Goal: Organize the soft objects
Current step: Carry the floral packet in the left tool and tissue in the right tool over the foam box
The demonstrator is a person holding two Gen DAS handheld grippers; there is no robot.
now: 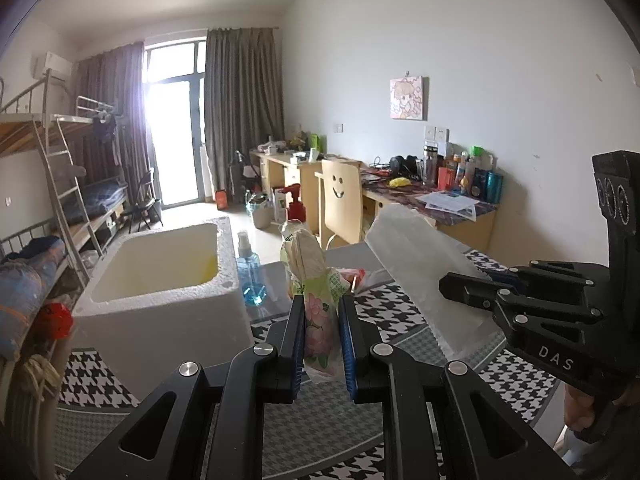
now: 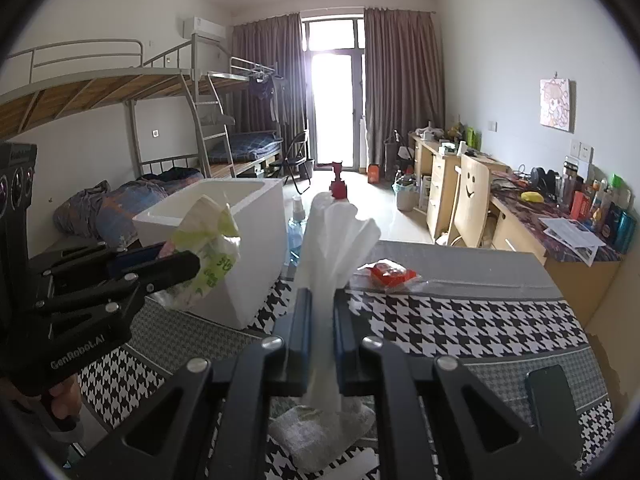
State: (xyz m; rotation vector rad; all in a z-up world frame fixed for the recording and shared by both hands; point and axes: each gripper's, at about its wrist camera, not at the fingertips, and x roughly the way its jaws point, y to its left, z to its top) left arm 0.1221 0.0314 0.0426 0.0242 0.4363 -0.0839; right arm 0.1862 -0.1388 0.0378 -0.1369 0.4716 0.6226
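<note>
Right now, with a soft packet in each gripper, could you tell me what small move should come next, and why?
Probably carry the left gripper toward the open foam box and release there: it is shut on the floral tissue pack, held clear of the table, and the box stands just beside it.

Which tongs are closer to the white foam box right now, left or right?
Left. The left tongs, shut on a floral tissue pack, hang right beside the foam box, near its front wall. The right tongs, shut on a clear plastic bag, sit farther right over the houndstooth cloth.
</note>
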